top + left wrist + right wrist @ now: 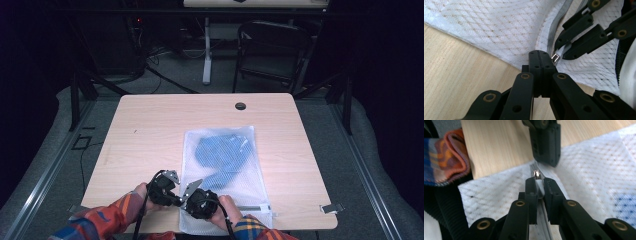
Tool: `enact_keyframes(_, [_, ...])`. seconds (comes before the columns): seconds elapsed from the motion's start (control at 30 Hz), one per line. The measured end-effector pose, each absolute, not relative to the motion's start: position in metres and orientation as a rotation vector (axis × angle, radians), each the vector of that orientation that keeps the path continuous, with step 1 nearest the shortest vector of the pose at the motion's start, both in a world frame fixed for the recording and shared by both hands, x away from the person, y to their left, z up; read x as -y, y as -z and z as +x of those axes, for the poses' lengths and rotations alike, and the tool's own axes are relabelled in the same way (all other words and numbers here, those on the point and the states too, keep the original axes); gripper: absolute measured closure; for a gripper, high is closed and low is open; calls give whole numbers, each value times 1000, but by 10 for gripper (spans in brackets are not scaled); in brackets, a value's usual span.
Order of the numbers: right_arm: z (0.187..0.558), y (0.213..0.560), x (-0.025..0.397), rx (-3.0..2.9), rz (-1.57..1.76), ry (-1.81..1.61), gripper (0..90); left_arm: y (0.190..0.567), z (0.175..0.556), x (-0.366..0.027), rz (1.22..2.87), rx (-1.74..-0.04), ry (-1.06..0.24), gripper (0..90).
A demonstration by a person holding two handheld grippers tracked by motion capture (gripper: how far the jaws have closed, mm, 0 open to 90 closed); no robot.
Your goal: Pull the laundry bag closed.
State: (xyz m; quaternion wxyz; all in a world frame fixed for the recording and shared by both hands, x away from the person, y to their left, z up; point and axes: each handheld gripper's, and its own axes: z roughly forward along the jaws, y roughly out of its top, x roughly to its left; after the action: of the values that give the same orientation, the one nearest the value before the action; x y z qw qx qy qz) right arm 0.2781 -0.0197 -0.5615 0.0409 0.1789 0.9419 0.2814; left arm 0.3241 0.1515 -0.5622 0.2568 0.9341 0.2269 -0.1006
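Observation:
A white mesh bag lies flat on the table with a blue garment inside. Both grippers meet at its near left corner. My left gripper is shut on the bag's edge fabric right beside the end of the grey zipper. My right gripper is shut on the white zipper pull, and the metal slider sits just past its tips. The right gripper's jaws also appear in the left gripper view, holding that pull.
The wooden table has a cable hole at its far middle. A metal clip sits at the near right corner. A chair and a desk leg stand on the floor beyond. Plaid sleeves come in from below.

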Motion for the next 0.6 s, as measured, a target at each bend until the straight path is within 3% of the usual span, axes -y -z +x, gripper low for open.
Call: enact_keyframes(0.6, [278,563,20,-2885,553,-861,821,561,323,-146,2549,-586,295,900])
